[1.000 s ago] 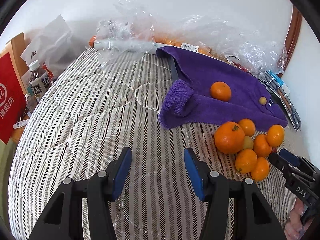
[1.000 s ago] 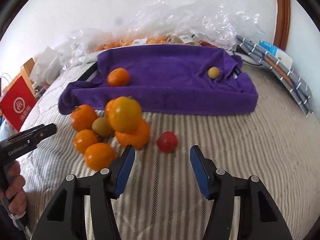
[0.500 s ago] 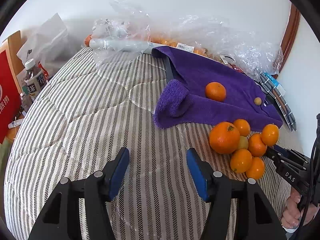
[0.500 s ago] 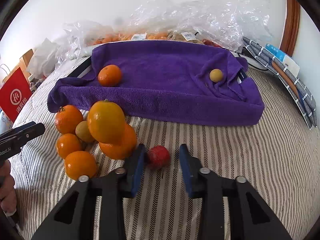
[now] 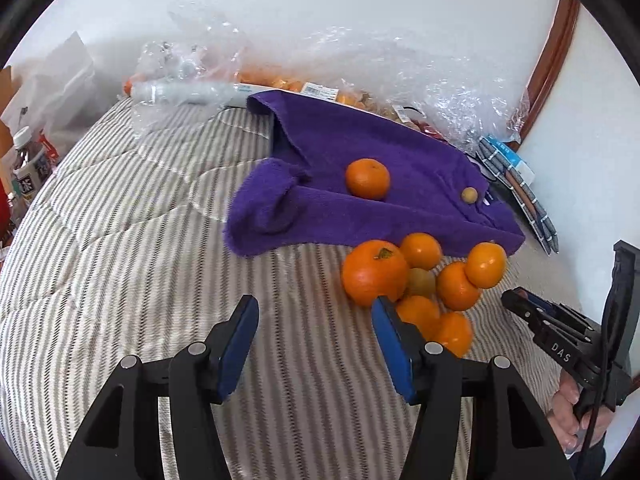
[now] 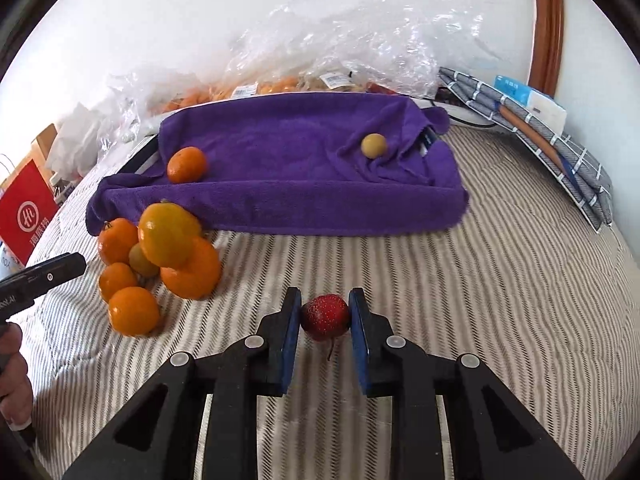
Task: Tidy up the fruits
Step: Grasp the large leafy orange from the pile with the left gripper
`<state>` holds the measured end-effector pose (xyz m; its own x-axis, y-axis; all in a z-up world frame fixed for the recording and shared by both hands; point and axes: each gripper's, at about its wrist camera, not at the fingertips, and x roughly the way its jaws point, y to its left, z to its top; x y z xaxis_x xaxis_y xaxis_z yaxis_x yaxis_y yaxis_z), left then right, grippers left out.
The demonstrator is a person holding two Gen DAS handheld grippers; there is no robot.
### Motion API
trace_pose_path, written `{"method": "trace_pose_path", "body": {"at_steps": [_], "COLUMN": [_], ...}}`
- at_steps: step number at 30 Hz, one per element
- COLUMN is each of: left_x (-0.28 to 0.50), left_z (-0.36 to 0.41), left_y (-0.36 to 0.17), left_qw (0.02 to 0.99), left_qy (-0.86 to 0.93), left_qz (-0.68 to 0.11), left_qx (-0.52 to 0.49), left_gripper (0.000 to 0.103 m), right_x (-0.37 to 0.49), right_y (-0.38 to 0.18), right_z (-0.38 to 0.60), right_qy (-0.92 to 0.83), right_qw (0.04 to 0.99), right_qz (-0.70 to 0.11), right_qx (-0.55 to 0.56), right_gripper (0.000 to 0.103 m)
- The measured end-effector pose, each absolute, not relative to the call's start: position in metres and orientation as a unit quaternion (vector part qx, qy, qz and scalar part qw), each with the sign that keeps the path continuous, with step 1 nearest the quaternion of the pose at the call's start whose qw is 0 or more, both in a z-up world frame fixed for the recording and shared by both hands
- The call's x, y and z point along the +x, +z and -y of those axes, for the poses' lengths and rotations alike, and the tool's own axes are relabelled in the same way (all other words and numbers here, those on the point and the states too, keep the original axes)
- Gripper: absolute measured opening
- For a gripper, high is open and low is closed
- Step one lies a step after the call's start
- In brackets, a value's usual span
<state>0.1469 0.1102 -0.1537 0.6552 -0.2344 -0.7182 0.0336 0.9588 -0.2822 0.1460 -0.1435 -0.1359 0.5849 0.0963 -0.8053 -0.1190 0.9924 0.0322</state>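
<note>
The right gripper is clamped on a small red fruit with a speckled skin (its thin stem points down toward the bedding), both blue pads touching its sides just above the striped quilt. To the left of it sits a pile of oranges, one larger yellowish-orange one resting on top and a small greenish-brown fruit tucked among them. Behind the pile lies a purple towel spread over something box-shaped, with a single orange near its left end and a small yellow-brown fruit toward its right end, the two well apart.

The left gripper hovers over the quilt with its jaws wide apart and nothing between them; its right finger overlaps the near edge of the orange pile in the left wrist view, though contact cannot be told. Crumpled clear plastic bags holding more orange fruit lie against the wall behind the towel. A red paper bag stands at the left edge, and folded checked cloth lies on the right.
</note>
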Motion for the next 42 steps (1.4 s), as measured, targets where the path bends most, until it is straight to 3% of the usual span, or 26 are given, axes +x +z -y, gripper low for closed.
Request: {"method": "trace_pose_path", "body": {"at_steps": [11, 14, 16, 42], "left_x": [0.174, 0.179, 0.178, 0.139], "left_z": [-0.083, -0.078, -0.074, -0.103], "left_y": [-0.156, -0.159, -0.160, -0.133], "left_qw": [0.895, 0.890, 0.891, 0.899], "left_qy": [-0.066, -0.066, -0.070, -0.006], "left_qz": [-0.421, -0.429, -0.427, -0.412], "left_qx": [-0.134, -0.137, -0.141, -0.149], "left_gripper": [0.056, 0.050, 0.041, 0.040], "right_x": [0.143, 0.143, 0.143, 0.133], "right_y": [-0.136, -0.136, -0.136, -0.129], "right_z": [0.159, 0.157, 0.156, 0.163], "right_qy": [0.063, 0.072, 0.072, 0.085], "right_qw": [0.889, 0.888, 0.889, 0.901], "right_qz": [-0.453, -0.453, -0.453, -0.425], "right_qx": [0.006, 0.003, 0.001, 0.025], "right_gripper": [0.024, 0.024, 0.024, 0.024]}}
